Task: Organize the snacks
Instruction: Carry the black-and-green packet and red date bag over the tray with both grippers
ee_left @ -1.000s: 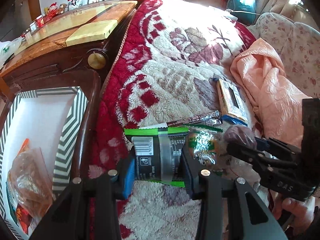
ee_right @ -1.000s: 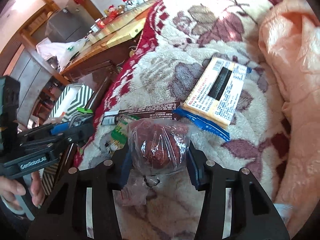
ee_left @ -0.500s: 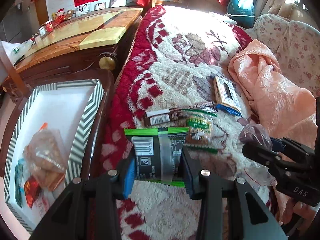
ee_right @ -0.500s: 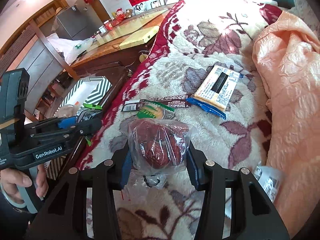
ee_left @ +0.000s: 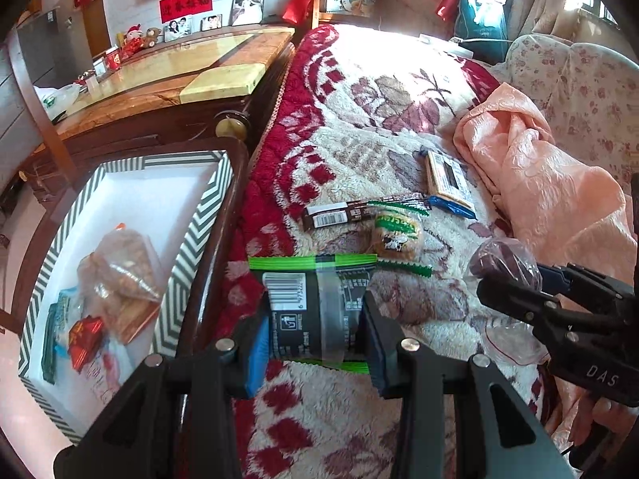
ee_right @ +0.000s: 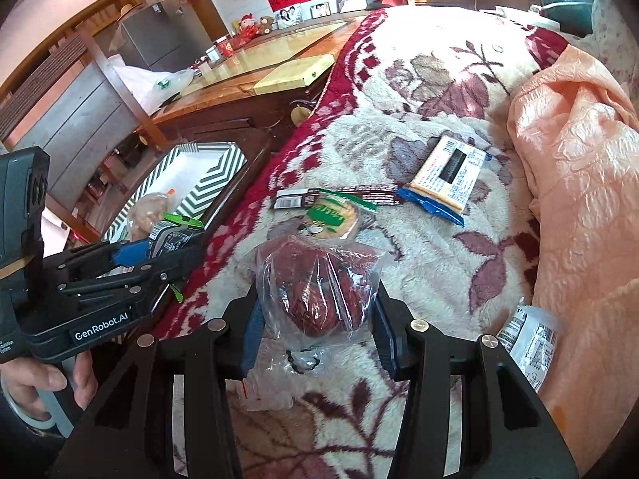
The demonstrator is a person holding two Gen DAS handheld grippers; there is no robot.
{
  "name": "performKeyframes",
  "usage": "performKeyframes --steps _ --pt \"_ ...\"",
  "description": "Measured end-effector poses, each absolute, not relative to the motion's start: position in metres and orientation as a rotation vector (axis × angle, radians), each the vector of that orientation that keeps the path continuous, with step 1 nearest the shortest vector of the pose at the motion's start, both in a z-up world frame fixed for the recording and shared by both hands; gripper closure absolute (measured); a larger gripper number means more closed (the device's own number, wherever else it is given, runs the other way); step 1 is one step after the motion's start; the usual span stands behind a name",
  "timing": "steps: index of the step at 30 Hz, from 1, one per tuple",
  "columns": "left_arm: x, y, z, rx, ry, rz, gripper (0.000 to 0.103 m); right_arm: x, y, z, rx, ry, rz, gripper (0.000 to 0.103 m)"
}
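Snacks are in both tools at this moment. The left tool [ee_left: 315, 343] pinches a dark flat snack packet with green crimped ends [ee_left: 313, 303] across its middle, so the packet hangs level between the blue pads, above the edge of the red and cream floral fleece blanket [ee_left: 359, 151]. The right tool [ee_right: 315, 333] is pressed onto a clear plastic bag with dark red dried fruit [ee_right: 317, 291], gripping the full part, and the loose bag mouth hangs down under the jaws.

I judge both snacks are lifted to go into the white box with grey chevron-striped walls [ee_left: 195, 235], which stands just beside the blanket on the left. In the box already lie a clear bag of brown pieces [ee_left: 120, 279], a small red shiny packet [ee_left: 86, 339] and a teal packet [ee_left: 54, 335].

On the blanket wait a long brown bar wrapper [ee_left: 351, 211], a small round cake in green-printed wrap [ee_left: 395, 231] and a cream cracker pack with blue ends [ee_left: 447, 179].
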State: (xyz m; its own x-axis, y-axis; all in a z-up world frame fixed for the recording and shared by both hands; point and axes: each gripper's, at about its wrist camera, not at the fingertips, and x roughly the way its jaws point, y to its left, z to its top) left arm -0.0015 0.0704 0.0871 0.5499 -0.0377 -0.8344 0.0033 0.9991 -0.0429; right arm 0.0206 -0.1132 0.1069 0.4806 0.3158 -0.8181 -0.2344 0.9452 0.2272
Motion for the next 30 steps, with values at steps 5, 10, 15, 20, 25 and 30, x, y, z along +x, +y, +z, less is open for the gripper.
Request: performKeyframes --steps 5,10,15,20,25,30 --pt "-0.01 0.076 0.088 -0.029 0.968 0.005 0.06 0.015 -0.104 0.108 0.068 1.027 0.346 0.056" --pt "-0.016 0.082 0.086 -0.028 0.962 0.019 0.06 0.013 -0.096 0.106 0.053 1.04 0.358 0.056" --pt "-0.019 0.088 0.081 -0.039 0.969 0.034 0.06 0.013 -0.088 0.106 0.035 1.05 0.369 0.056" --pt "-0.023 0.093 0.08 -0.037 0.958 0.055 0.06 0.015 -0.08 0.104 0.026 1.058 0.379 0.056" --pt "-0.025 0.095 0.08 -0.039 0.951 0.063 0.06 0.016 -0.072 0.103 0.017 1.061 0.391 0.056" --pt "-0.026 0.099 0.079 -0.048 0.95 0.072 0.06 0.014 -0.065 0.102 0.01 1.061 0.395 0.056"
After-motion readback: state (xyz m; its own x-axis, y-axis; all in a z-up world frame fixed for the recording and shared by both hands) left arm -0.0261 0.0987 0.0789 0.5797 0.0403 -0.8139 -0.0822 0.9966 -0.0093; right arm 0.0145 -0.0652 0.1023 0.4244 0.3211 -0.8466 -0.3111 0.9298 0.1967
